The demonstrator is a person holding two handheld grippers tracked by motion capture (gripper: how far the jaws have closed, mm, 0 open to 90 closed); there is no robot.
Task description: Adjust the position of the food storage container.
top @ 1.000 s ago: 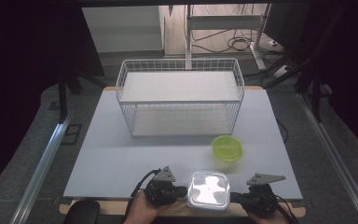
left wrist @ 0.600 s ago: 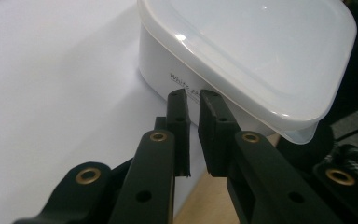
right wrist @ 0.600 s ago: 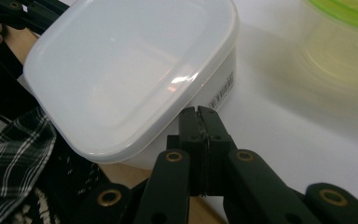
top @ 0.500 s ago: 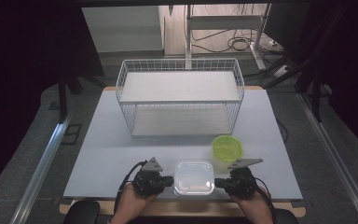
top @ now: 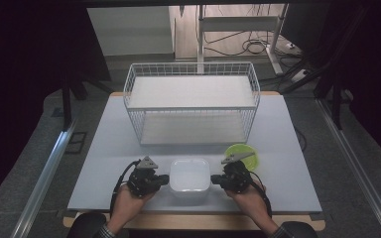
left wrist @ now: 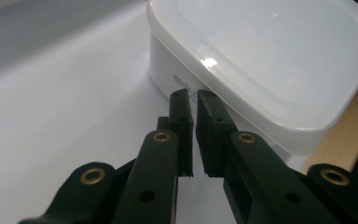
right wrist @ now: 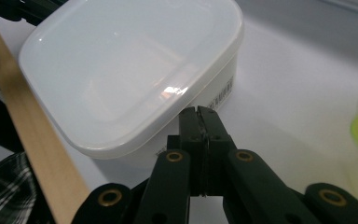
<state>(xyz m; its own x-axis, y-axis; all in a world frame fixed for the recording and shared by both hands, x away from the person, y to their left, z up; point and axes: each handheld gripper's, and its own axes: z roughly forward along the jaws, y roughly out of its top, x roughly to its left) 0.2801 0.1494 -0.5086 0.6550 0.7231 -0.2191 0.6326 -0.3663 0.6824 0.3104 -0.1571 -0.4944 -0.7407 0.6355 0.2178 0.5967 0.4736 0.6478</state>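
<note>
1. Lidded white box (top: 190,175) sits near the tabletop's front edge, between both grippers.
2. Left gripper (top: 164,177) and right gripper (top: 215,180): jaws together, empty, tips pressing opposite box walls.
3. Step, as judged: squeezing or pushing the box. Next: equal pressure toward the wire basket (top: 191,105).

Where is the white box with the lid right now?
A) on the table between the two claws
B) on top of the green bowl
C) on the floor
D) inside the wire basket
A: in the high view the white box sits on the table with the left claw on one side and the right claw on the other, in front of the wire basket.
</note>
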